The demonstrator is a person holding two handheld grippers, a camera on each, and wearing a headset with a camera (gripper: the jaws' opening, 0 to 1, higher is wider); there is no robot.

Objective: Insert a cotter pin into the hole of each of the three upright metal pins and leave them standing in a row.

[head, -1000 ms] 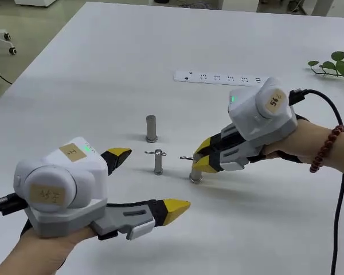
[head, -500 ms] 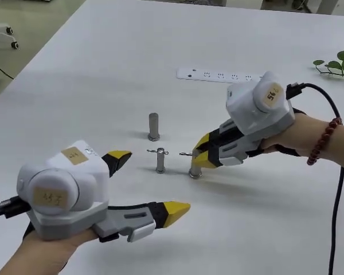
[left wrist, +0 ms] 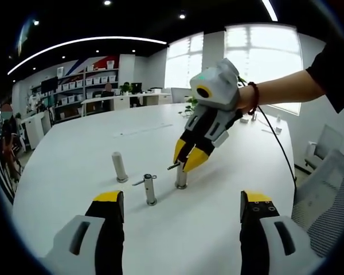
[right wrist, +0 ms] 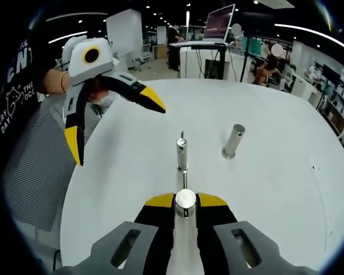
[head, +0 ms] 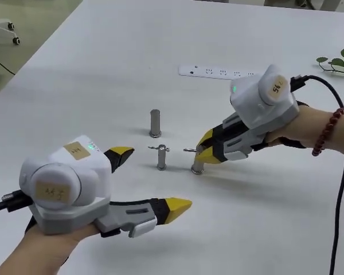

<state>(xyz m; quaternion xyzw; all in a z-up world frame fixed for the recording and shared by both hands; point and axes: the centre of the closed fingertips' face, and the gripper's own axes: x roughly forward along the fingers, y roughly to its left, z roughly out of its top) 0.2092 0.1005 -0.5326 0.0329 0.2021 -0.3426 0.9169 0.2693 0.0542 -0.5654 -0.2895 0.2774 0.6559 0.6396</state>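
Three upright metal pins stand on the white table (head: 103, 69). The far pin (head: 155, 123) (right wrist: 234, 140) is bare. A cotter pin crosses the top of the middle pin (head: 161, 157) (left wrist: 150, 189) (right wrist: 182, 152). My right gripper (head: 205, 150) (left wrist: 187, 158) is at the top of the near pin (head: 198, 167) (left wrist: 181, 177), shut on a cotter pin (head: 188, 150) (left wrist: 173, 167) whose tip pokes out of the pin's far side. My left gripper (head: 149, 179) (left wrist: 182, 199) (right wrist: 114, 123) hovers open in front of the row, holding nothing.
A white power strip (head: 218, 72) lies at the back of the table. A green plant (head: 339, 61) sits at the right edge. The right gripper's black cable (head: 339, 189) trails down the right side. Bare table surrounds the pins.
The camera has shifted a little. The right gripper stays shut at the near pin's top, and the left gripper stays open in front; the pins have not moved.
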